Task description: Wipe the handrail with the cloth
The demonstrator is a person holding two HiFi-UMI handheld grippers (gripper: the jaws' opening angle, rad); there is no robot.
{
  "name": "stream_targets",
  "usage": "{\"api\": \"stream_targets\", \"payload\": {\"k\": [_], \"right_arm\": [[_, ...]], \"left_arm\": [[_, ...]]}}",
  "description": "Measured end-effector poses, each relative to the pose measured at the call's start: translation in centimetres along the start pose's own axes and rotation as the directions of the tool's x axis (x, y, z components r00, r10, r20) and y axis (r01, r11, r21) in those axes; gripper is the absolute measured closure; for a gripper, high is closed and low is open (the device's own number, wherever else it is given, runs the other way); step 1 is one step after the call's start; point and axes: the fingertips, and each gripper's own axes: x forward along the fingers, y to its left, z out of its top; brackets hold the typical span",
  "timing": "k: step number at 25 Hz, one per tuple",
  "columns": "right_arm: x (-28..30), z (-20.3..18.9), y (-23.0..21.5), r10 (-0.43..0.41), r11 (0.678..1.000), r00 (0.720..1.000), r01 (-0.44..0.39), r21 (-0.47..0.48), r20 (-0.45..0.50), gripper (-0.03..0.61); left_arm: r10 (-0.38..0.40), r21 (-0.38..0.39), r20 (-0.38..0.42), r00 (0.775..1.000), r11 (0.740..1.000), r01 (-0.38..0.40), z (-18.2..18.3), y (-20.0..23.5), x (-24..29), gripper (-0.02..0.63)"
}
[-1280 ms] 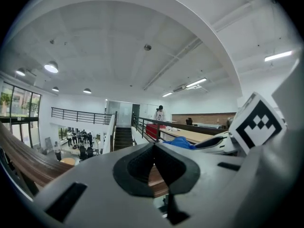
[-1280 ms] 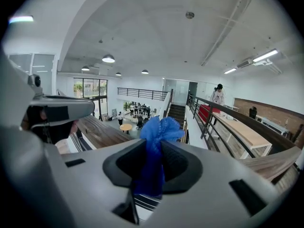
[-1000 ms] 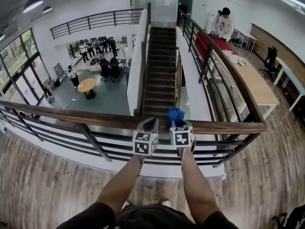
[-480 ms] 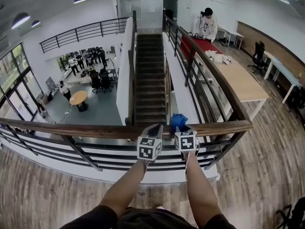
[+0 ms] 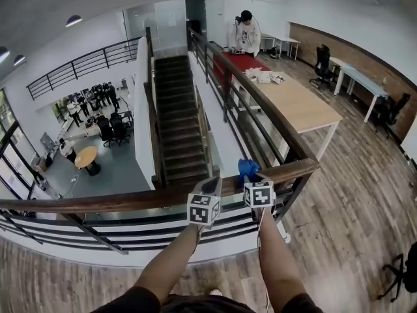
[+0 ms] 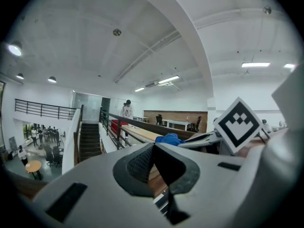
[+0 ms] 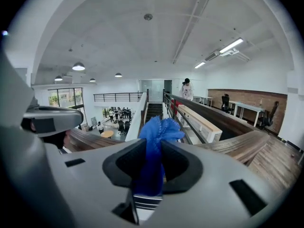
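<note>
The wooden handrail (image 5: 130, 199) runs from lower left to a corner post at the right. My right gripper (image 5: 251, 176) is shut on a bunched blue cloth (image 5: 247, 169), which rests on top of the rail close to that corner. In the right gripper view the cloth (image 7: 156, 132) sticks up between the jaws, with the rail (image 7: 237, 146) curving off to the right. My left gripper (image 5: 211, 188) sits on the rail just left of the cloth. Its jaws are shut with nothing between them (image 6: 153, 148), and the cloth (image 6: 166, 138) shows beyond them.
Beyond the rail is an open drop to a lower floor with a staircase (image 5: 172, 129), people and a round table (image 5: 85, 158). A second railing (image 5: 254, 103) runs away at the right beside a long wooden table (image 5: 293, 103), where a person (image 5: 245, 31) stands.
Both grippers and the cloth have moved right along the rail, closer to the corner post. The head view has swung with them.
</note>
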Motion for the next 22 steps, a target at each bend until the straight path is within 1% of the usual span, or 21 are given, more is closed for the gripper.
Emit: {"api": "stream_targets", "payload": {"k": [4,8,11,14,17,20,22], "right_arm": [[-0.4,-0.5,-5.5,-0.064,0.998,0.998,0.064,-0.004,-0.026,0.479],[-0.4,-1.2,-10.9,-0.118,0.993,0.992,0.119,0.004,-0.043,0.480],[-0.4,-1.5,-14.4,-0.156,0.988,0.987,0.156,0.014,-0.050,0.480],[-0.6,-0.7,-17.6,-0.191,0.981,0.981,0.192,0.026,-0.047,0.479],[-0.6,-0.6,-21.1,-0.223,0.974,0.974,0.225,0.038,-0.049,0.480],[-0.7,-1.7,-24.5,-0.258,0.964,0.964,0.261,0.043,-0.063,0.480],[-0.8,-2.0,-26.5,-0.277,0.959,0.958,0.280,0.040,-0.073,0.480]], "left_arm": [[-0.074,0.019,0.000,0.997,0.997,0.074,1.3,-3.4,3.4,0.609],[-0.152,0.051,0.000,0.988,0.987,0.152,2.3,-7.4,6.8,0.609],[-0.208,0.048,-0.001,0.978,0.977,0.208,3.0,-10.3,8.9,0.609],[-0.256,0.041,-0.006,0.967,0.966,0.256,3.9,-12.6,10.7,0.609],[-0.286,0.030,-0.021,0.958,0.958,0.286,3.7,-14.3,12.1,0.609],[-0.296,0.026,-0.037,0.955,0.955,0.297,2.4,-15.3,13.0,0.609],[-0.299,0.030,-0.042,0.953,0.953,0.301,2.2,-15.5,13.3,0.609]]}}
